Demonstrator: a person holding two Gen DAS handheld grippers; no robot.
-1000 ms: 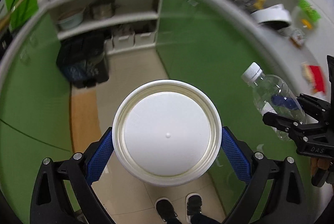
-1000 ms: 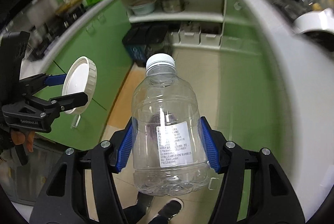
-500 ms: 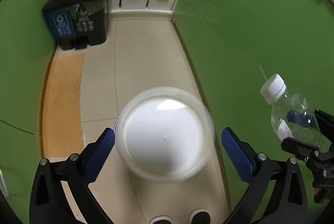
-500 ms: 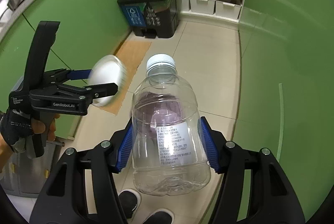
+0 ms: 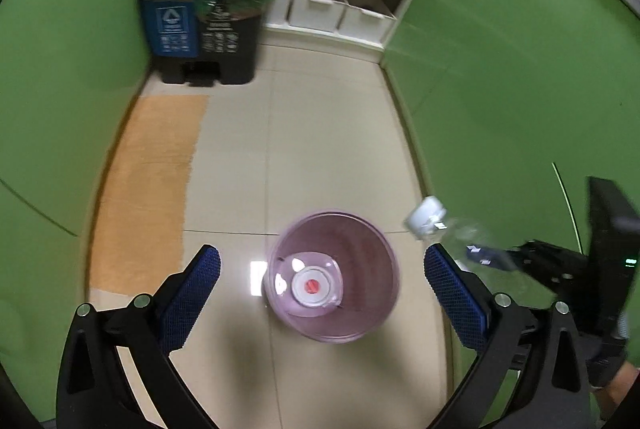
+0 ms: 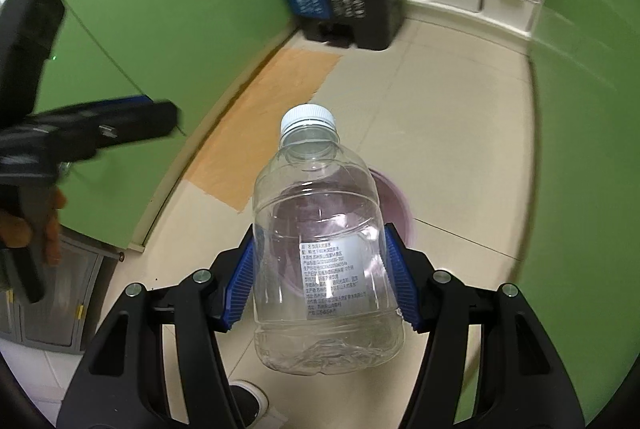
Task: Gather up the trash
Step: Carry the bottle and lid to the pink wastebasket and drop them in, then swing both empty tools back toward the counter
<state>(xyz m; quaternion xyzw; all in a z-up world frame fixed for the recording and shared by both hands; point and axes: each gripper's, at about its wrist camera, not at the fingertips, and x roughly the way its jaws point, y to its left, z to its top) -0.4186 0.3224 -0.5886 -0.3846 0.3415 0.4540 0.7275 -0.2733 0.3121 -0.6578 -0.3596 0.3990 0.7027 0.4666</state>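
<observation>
A pink plastic waste bin (image 5: 334, 277) stands on the tiled floor right under my left gripper (image 5: 320, 285), which is open and empty. A white round container (image 5: 314, 285) lies at the bin's bottom. My right gripper (image 6: 322, 277) is shut on a clear empty plastic bottle (image 6: 324, 253) with a white cap, held upright above the bin (image 6: 394, 205). In the left wrist view the bottle (image 5: 430, 219) shows blurred at the right, beside the bin. The left gripper (image 6: 100, 129) shows at the left of the right wrist view.
A black two-part pedal bin (image 5: 204, 29) stands at the far end of the floor. White storage boxes (image 5: 336, 13) sit under open shelves. Green cabinets (image 5: 520, 89) line both sides. An orange mat (image 5: 148, 185) lies along the left. My shoes (image 6: 248, 401) are below.
My left gripper has opened and let go of the white container, which has fallen into the pink bin. Both grippers have tilted down toward the floor. The right gripper still holds the bottle.
</observation>
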